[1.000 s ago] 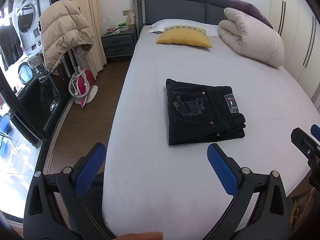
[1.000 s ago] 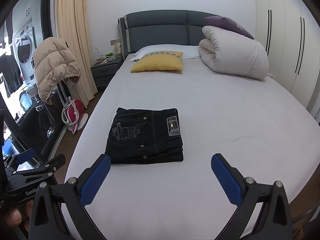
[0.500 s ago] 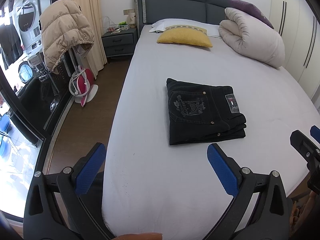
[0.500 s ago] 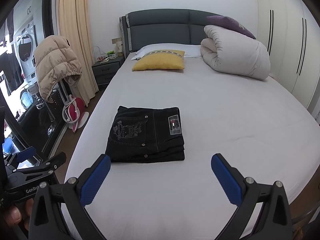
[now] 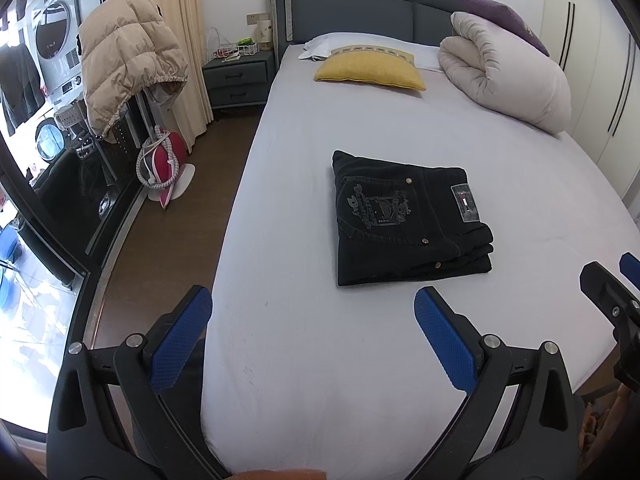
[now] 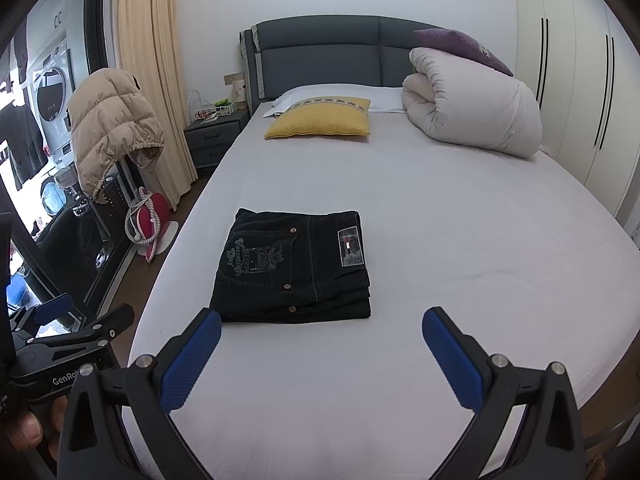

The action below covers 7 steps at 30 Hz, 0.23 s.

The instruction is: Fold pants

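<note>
Currently the black pants (image 5: 408, 216) lie folded into a compact rectangle on the white sheet of the bed (image 5: 360, 380), toward the bed's left half and roughly midway between headboard and foot. Back pocket with pale embroidery faces up; a small grey brand patch (image 6: 351, 247) sits near the right edge of the stack; layered fold edges show along the near and right sides. Left tongs (image 5: 312, 336): released, blue pads spread wide, nothing between them, held above the foot of the bed with the left finger (image 5: 180, 340) over the mattress edge and the right finger over the sheet. They are near the pants' front edge but not touching. Right tongs (image 6: 320, 354): likewise released, jaws wide apart and empty, hovering over the sheet short of the pants; the left blue pad (image 6: 192, 356) appears just in front of the stack's near left corner, though contact cannot be confirmed from this angle. In the right wrist view the left tongs' black frame shows at lower left, with fingertips of a hand (image 6: 28, 432) gripping it. At the head of the bed: yellow cushion (image 5: 370, 70), white pillow behind it, rolled white duvet (image 5: 508, 76) on the right with a purple cushion (image 6: 460, 46) on top. Grey nightstand (image 5: 236, 80) stands left of the headboard. Beige puffer jacket (image 5: 128, 56) hangs on a rack by the curtain, and a pink iron (image 5: 164, 164) stands on the wood floor below it.
</note>
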### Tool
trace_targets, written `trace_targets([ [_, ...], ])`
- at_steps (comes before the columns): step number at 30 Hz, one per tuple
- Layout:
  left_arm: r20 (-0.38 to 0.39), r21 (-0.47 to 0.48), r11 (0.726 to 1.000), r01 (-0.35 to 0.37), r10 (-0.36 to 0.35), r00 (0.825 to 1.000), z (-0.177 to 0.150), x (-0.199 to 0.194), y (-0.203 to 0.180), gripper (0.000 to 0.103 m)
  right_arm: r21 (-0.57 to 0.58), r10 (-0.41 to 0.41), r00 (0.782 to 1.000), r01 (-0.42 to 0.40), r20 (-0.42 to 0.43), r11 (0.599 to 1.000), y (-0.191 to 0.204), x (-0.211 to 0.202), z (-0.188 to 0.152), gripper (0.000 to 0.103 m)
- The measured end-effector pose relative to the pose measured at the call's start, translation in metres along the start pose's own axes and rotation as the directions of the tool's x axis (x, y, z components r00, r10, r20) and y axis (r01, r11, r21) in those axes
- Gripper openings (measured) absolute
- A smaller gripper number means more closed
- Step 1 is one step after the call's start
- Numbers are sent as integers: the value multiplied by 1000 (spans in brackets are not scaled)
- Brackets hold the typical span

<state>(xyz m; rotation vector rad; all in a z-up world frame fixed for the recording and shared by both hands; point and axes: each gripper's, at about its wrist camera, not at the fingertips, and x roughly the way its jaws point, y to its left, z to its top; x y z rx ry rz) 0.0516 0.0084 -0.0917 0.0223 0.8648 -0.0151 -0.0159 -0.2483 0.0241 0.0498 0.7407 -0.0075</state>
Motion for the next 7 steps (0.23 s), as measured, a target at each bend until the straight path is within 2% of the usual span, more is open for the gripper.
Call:
trace_targets([
  [7, -3, -5, 1000, 12, -12, 1000, 1, 3, 1, 103, 12, 14, 1000, -14, -14, 1000, -4, 5, -4, 103],
])
